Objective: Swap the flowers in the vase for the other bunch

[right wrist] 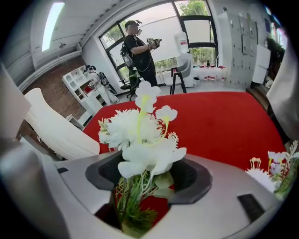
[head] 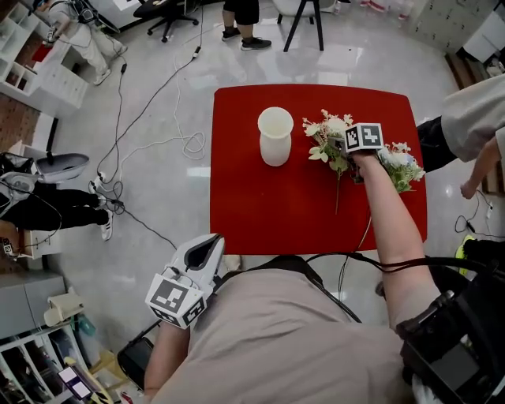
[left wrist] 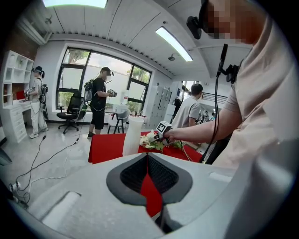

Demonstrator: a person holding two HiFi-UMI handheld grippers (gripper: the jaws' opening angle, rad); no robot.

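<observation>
The empty white vase [head: 275, 136] stands upright on the red table [head: 252, 205], left of centre. To its right lies a white flower bunch [head: 327, 130], heads away from me, its stem running back toward me. My right gripper [head: 345, 150] is down over this bunch. In the right gripper view the green stems [right wrist: 133, 205] sit between the jaws against the left one, with red table showing beside them, so the right gripper [right wrist: 145, 193] is open around them. A second bunch [head: 401, 166] lies further right. My left gripper [head: 211, 246] hangs off the table near my body, shut and holding nothing.
A person [head: 473, 118] stands close to the table's right edge, and another [head: 243, 20] stands beyond its far side. Cables [head: 158, 118] trail over the floor on the left. White shelves [head: 39, 63] are at the far left. A cable [head: 359, 241] runs from my right arm.
</observation>
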